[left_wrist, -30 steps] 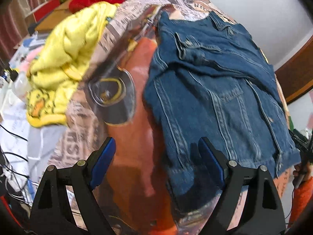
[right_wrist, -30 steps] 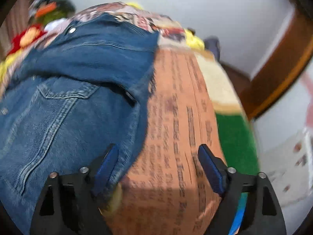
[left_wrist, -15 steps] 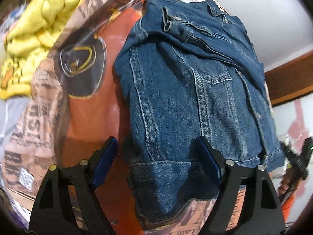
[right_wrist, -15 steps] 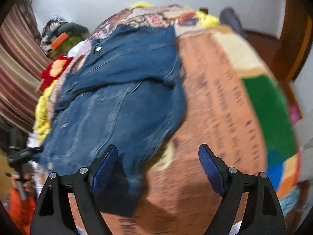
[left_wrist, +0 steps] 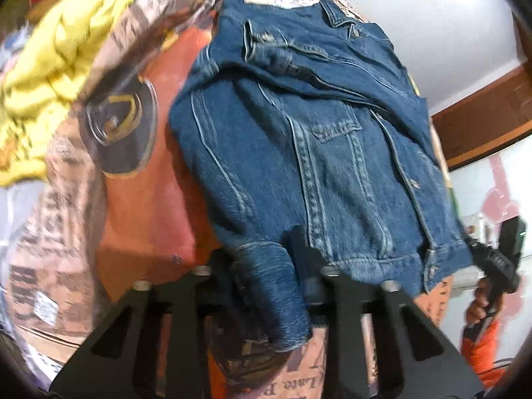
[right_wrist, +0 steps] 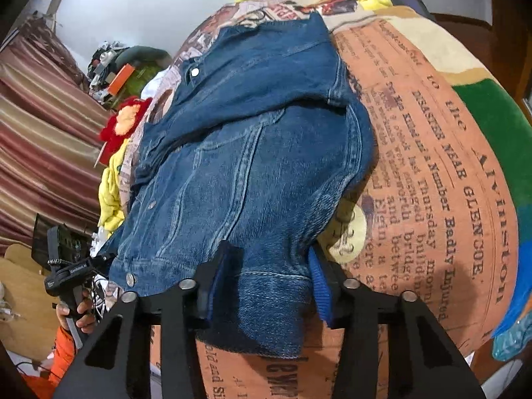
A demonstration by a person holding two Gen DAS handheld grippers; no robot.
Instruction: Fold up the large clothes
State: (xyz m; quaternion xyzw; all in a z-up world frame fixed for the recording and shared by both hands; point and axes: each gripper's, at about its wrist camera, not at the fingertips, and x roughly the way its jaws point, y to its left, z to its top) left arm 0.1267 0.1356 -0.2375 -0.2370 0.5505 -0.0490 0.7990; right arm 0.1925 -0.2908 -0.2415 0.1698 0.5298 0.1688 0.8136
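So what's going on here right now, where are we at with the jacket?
A person is working a denim jacket laid out on a printed blanket, with a gripper in each hand. The left gripper and the right gripper are each closing on a corner of the jacket's bottom hem, with denim bunched between the jaws. The sleeves are already folded across the chest; the hem has not been lifted yet.

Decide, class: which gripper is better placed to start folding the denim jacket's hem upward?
Probably neither alone: the left gripper and right gripper are both closing on opposite corners of the denim jacket hem, so both should lift together.
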